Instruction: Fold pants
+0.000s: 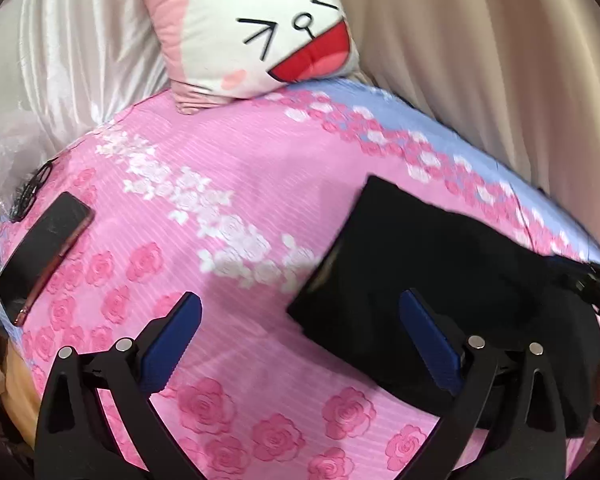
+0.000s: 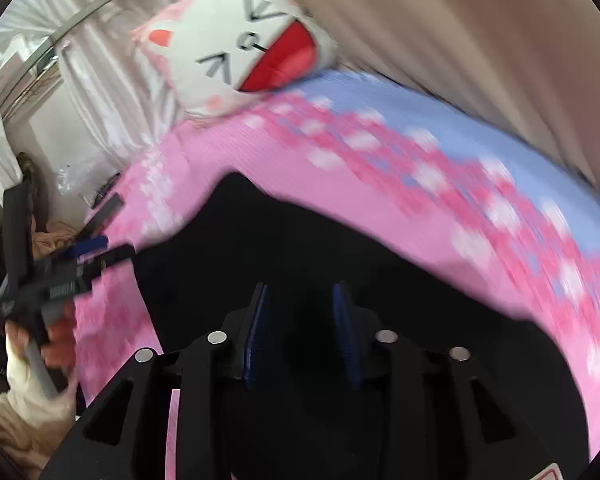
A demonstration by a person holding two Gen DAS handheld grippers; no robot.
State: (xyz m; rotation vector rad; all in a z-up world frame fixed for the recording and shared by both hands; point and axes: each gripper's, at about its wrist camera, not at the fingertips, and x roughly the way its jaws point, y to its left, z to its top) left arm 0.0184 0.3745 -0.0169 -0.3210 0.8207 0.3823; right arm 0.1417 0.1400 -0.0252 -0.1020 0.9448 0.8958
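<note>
The black pants [image 1: 440,264] lie folded into a compact block on the pink rose-patterned bed cover [image 1: 188,208]. My left gripper [image 1: 300,312] is open wide and empty, its right finger over the near left edge of the pants. In the right wrist view the pants [image 2: 340,248] fill the middle, and my right gripper [image 2: 300,304] hovers over them with its blue pads apart and nothing clearly between them. The left gripper also shows in the right wrist view [image 2: 96,252], at the left edge of the pants. The right gripper's tip shows at the right edge of the left wrist view [image 1: 596,284].
A cartoon-face pillow [image 1: 256,32] leans at the head of the bed. A dark phone with a pink edge [image 1: 44,248] and a black cable [image 1: 32,188] lie at the bed's left edge. Beige curtains [image 1: 480,40] hang along the right side.
</note>
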